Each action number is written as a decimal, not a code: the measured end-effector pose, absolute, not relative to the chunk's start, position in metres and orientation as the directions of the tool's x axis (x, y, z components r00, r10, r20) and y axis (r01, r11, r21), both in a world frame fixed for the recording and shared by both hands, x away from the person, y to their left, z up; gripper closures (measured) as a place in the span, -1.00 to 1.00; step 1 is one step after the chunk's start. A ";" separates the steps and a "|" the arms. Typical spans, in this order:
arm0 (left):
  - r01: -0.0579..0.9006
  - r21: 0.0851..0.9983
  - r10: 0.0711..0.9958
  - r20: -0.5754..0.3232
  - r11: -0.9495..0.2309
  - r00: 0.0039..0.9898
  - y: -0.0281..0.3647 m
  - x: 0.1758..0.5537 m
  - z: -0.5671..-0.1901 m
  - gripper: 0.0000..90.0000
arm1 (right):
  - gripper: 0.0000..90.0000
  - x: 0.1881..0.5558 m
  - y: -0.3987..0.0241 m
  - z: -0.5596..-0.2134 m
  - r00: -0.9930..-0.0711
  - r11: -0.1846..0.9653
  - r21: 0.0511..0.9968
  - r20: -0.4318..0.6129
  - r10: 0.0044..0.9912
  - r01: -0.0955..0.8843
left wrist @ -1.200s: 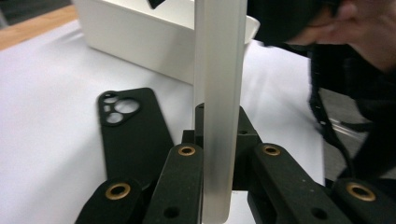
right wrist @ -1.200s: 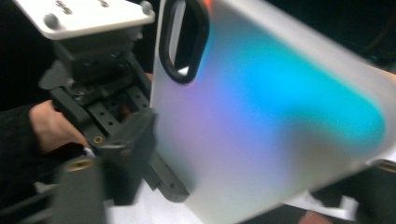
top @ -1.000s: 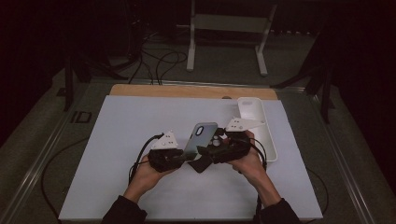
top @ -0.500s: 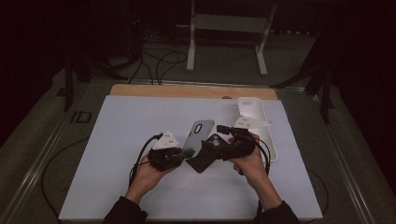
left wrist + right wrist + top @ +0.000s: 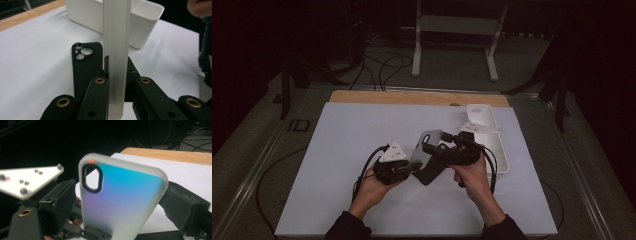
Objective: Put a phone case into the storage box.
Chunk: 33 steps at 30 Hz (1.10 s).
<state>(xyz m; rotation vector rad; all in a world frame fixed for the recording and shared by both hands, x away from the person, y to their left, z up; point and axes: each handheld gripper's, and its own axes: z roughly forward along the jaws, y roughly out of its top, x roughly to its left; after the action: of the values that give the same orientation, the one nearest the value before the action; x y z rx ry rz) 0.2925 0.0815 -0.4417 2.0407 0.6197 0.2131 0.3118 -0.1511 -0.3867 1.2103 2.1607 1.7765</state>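
Holding frosted phone case point(image 5: 116, 57) upright in left claw point(image 5: 408, 169); right claw point(image 5: 435, 149) beside it (grip unclear): keep squeeze steady.

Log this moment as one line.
left gripper: shut on frosted phone case, held upright | right gripper: at case, grip unclear | black phone case: flat on table | white bin: beyond

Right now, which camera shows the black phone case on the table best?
The left gripper view: the black phone case lies flat with its camera cutouts clear. In the high view it is partly hidden under the grippers.
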 end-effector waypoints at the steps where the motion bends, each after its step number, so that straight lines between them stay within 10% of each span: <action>1: 0.342 0.844 0.510 -0.097 -0.413 0.855 0.081 0.292 -0.443 0.91 | -0.64 0.312 -0.150 -0.387 -0.675 -0.001 0.858 0.404 0.617 0.513; 20: 0.334 0.834 0.513 -0.073 -0.439 0.856 0.069 0.288 -0.447 0.87 | -0.62 0.308 -0.126 -0.386 -0.637 0.028 0.887 0.310 0.706 0.462; 30: 0.357 0.843 0.522 -0.109 -0.403 0.846 0.075 0.289 -0.445 -0.06 | -0.62 0.308 -0.127 -0.386 -0.647 0.048 0.888 0.294 0.703 0.456; 33: 0.370 0.843 0.573 -0.092 -0.391 0.815 0.077 0.289 -0.445 -0.73 | -0.62 0.308 -0.128 -0.386 -0.645 0.049 0.889 0.291 0.706 0.455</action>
<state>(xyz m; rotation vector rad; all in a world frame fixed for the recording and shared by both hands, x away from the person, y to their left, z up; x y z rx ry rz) 0.2885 0.0774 -0.4446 2.0249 0.6974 0.2627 0.3083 -0.1277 -0.3863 1.1912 2.0996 1.6355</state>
